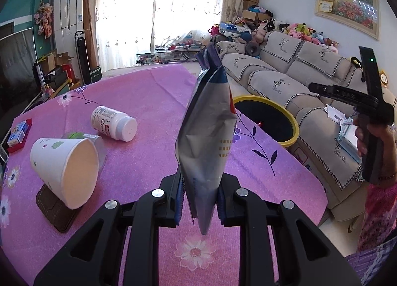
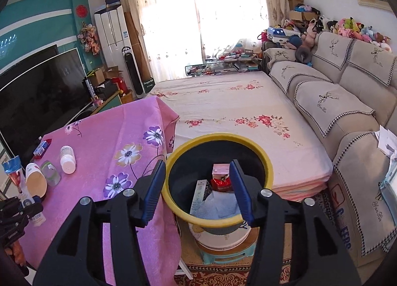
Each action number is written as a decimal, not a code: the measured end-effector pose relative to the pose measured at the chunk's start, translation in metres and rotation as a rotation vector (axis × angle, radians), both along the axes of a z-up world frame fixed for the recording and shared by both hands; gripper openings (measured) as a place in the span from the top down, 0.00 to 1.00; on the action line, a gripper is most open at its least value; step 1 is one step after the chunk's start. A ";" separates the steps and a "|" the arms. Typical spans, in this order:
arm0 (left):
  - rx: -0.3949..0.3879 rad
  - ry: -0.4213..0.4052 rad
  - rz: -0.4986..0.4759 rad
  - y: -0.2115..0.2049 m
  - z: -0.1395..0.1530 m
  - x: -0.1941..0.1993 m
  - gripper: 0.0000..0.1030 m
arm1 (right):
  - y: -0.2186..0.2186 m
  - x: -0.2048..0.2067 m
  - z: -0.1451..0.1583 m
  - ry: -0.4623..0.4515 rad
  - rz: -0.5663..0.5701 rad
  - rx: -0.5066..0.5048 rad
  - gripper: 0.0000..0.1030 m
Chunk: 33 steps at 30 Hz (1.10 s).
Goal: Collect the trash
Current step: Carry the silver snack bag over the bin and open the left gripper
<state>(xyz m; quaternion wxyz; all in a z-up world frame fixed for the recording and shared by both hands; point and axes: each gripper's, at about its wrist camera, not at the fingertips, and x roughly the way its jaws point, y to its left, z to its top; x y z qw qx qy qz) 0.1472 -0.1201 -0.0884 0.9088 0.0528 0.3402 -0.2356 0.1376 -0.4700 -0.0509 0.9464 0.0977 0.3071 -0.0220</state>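
Two hand-held grippers working, left hand-held gripper (image 1: 199, 205) clamping a crumpled grey-white foil snack bag (image 1: 207, 137), right hand-held gripper (image 2: 197, 193) hanging part open and empty above the yellow-rimmed black plastic bin (image 2: 266, 162).

A glossy, crinkled foil pouch (image 1: 206, 142) is catching the light above the counter's soft pink floral cloth (image 1: 139, 92), where a matt paper cup (image 1: 65, 170) and a smooth white plastic bottle (image 1: 113, 123) are lying, beside a shiny yellow-rimmed plastic bin (image 2: 218, 179).

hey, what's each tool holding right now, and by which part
The left tool pinches a snack bag near its lower end. The right tool is open over the bin, holding nothing.
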 end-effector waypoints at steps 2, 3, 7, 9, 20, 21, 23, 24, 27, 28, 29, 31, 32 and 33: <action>-0.001 -0.003 -0.005 -0.011 0.003 0.009 0.79 | -0.010 -0.013 -0.006 0.010 -0.037 0.012 0.51; -0.004 -0.002 -0.009 -0.016 0.005 0.014 0.79 | -0.016 -0.019 -0.008 0.016 -0.057 0.018 0.51; -0.011 0.002 -0.038 -0.048 0.009 0.029 0.79 | -0.042 -0.041 -0.017 0.031 -0.125 0.033 0.51; -0.009 0.002 -0.060 -0.067 0.012 0.036 0.79 | -0.054 -0.052 -0.017 0.026 -0.158 0.032 0.50; 0.029 0.004 -0.191 -0.180 0.020 0.079 0.78 | -0.096 -0.096 -0.015 -0.014 -0.273 0.011 0.47; 0.033 0.005 -0.196 -0.190 0.019 0.083 0.78 | -0.097 -0.097 -0.016 -0.011 -0.275 0.011 0.47; 0.036 0.022 -0.209 -0.209 0.016 0.095 0.78 | -0.099 -0.099 -0.018 -0.009 -0.279 0.014 0.47; 0.039 0.030 -0.213 -0.216 0.012 0.100 0.78 | -0.101 -0.099 -0.019 -0.007 -0.281 0.016 0.47; 0.055 0.045 -0.231 -0.242 0.004 0.116 0.78 | -0.106 -0.100 -0.023 0.002 -0.290 0.021 0.47; 0.063 0.051 -0.235 -0.251 0.001 0.122 0.78 | -0.107 -0.100 -0.024 0.006 -0.291 0.023 0.47; 0.071 0.057 -0.237 -0.258 -0.004 0.126 0.78 | -0.108 -0.100 -0.026 0.011 -0.293 0.024 0.47; 0.079 0.079 -0.242 -0.272 -0.012 0.136 0.78 | -0.110 -0.100 -0.028 0.018 -0.297 0.026 0.47; 0.082 0.090 -0.243 -0.278 -0.016 0.140 0.78 | -0.111 -0.100 -0.029 0.020 -0.298 0.027 0.47; 0.084 0.100 -0.243 -0.284 -0.021 0.144 0.77 | -0.112 -0.100 -0.030 0.023 -0.299 0.028 0.46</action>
